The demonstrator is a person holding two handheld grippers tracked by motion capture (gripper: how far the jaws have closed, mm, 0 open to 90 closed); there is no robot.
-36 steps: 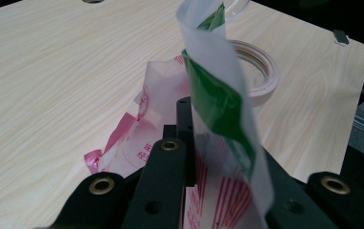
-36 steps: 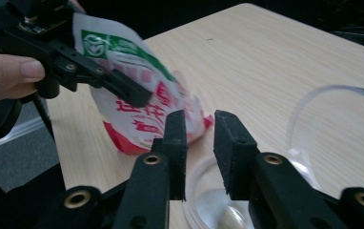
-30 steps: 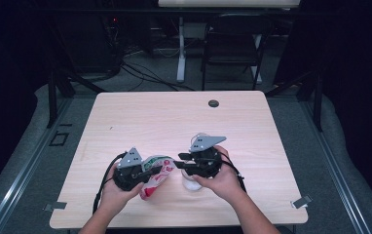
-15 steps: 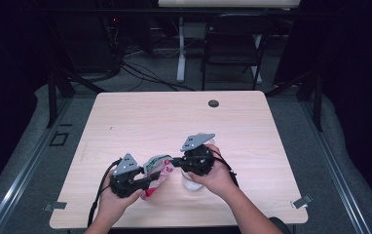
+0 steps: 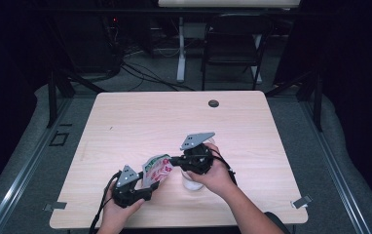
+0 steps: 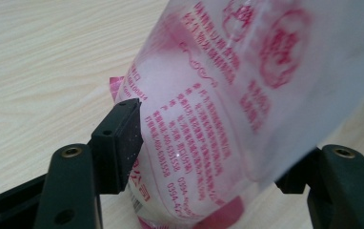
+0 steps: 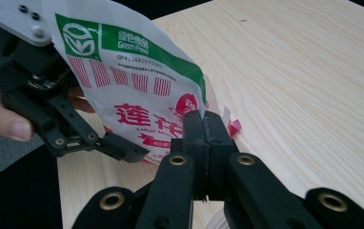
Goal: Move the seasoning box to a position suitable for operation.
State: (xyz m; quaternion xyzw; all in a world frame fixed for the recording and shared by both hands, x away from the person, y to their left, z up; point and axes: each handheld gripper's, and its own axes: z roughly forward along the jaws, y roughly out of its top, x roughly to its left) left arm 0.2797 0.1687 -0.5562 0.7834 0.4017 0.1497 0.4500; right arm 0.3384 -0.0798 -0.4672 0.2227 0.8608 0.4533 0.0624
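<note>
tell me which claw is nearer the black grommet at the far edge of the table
Right. The right claw sits closer to the black grommet, pinched shut on the printed plastic bag. The left claw is lower left by the near edge, open around the bag.

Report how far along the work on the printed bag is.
Done: the right gripper is clamped on the printed plastic bag at its edge, holding it above the table. In hand: the left gripper has just been opening, bag between its jaws. Left: a fresh left grip.
</note>
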